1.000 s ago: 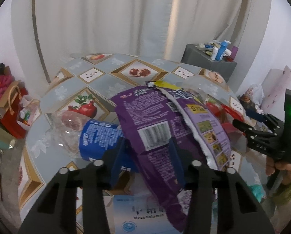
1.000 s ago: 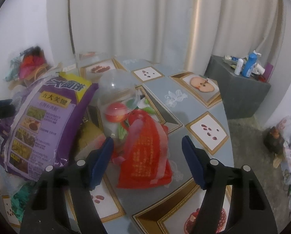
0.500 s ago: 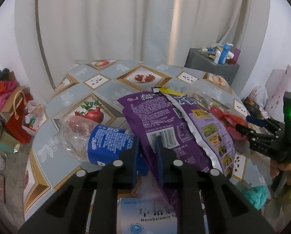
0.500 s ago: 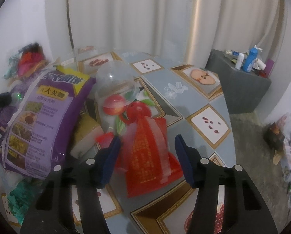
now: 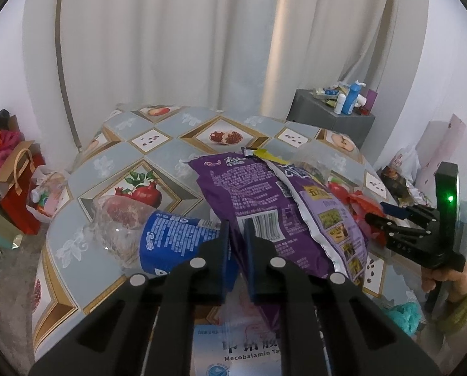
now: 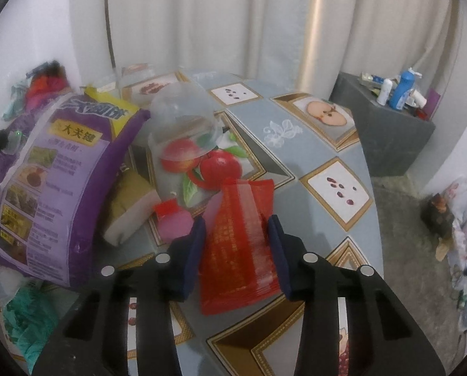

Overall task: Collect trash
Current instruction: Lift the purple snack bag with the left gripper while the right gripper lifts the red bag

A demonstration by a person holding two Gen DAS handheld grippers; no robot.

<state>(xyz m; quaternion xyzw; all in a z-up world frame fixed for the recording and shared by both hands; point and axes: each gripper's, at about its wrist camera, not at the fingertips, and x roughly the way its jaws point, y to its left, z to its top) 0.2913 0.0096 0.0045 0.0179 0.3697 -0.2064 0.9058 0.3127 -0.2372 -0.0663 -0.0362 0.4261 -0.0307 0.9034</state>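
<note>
A big purple snack bag [image 5: 258,188] lies across the patterned table [image 5: 158,153]. My left gripper [image 5: 236,224] is closing and its pads pinch the bag's near edge beside the barcode. In the right wrist view the same purple bag [image 6: 45,172] fills the left side. A flat red packet [image 6: 239,250] lies on the table [image 6: 311,163] between the pads of my right gripper [image 6: 236,222], whose jaws are closing and touch both its sides. The left wrist view shows the right gripper [image 5: 376,212] at the right, held by a hand, at the red packet [image 5: 355,197].
A crushed bottle with a blue label [image 5: 171,238] lies left of the purple bag, a white medicine box [image 5: 233,354] under my left gripper. A clear dome lid [image 6: 180,119], a yellow block [image 6: 130,200] and a pink piece [image 6: 174,222] sit beside the red packet. A grey cabinet [image 5: 327,116] stands behind.
Both grippers have narrowed from wide open. The left pads have come together on the purple bag's edge; the right pads have closed in on the red packet.
</note>
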